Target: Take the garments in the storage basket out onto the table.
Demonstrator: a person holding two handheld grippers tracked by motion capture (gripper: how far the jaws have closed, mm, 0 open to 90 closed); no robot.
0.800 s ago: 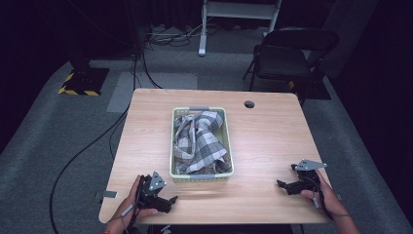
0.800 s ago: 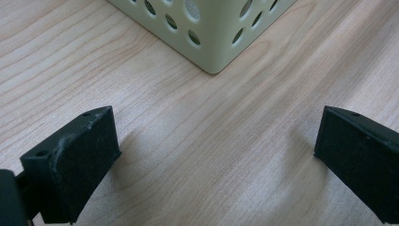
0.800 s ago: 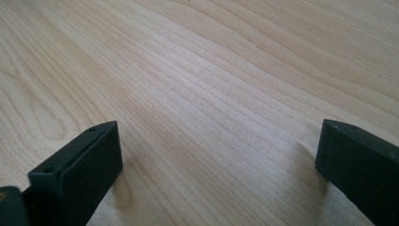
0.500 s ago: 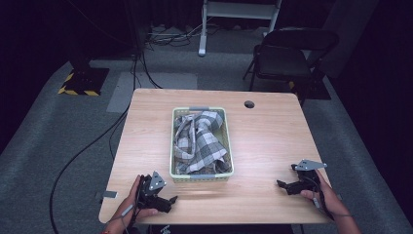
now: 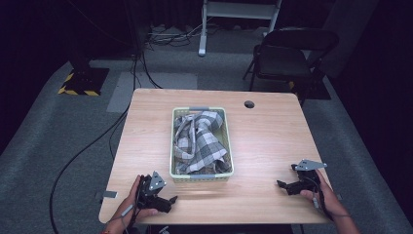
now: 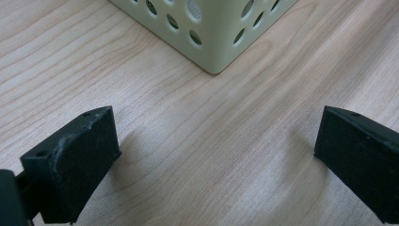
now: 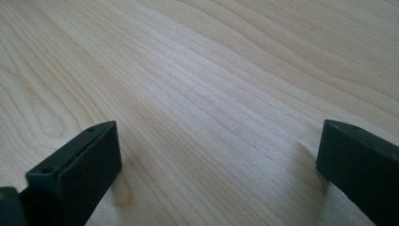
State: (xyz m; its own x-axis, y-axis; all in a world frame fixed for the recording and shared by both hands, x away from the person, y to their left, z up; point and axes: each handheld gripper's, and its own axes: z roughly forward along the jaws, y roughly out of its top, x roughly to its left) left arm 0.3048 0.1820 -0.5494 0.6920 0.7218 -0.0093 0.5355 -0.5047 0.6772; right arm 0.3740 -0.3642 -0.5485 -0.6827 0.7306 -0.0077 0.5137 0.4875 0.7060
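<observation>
Plaid cloth (image 5: 199, 141) sitting bunched in pale green basket (image 5: 201, 176), mid desk (image 5: 268, 141). Left hand-held gripper (image 5: 163, 202) resting near basket corner, right hand-held gripper (image 5: 287, 186) well apart; both gaping wide, gripping nothing. Black chair (image 5: 287, 53) standing behind desk.

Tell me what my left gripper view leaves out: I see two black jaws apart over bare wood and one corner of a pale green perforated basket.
Observer: The basket holds a crumpled grey plaid cloth.
Operator: Where is the other gripper?
Observer: The right gripper rests near the table's front right edge, well apart from the basket.
Operator: Is it holding anything?
Observer: No. In the right gripper view its jaws stand wide open over bare wood.
</observation>
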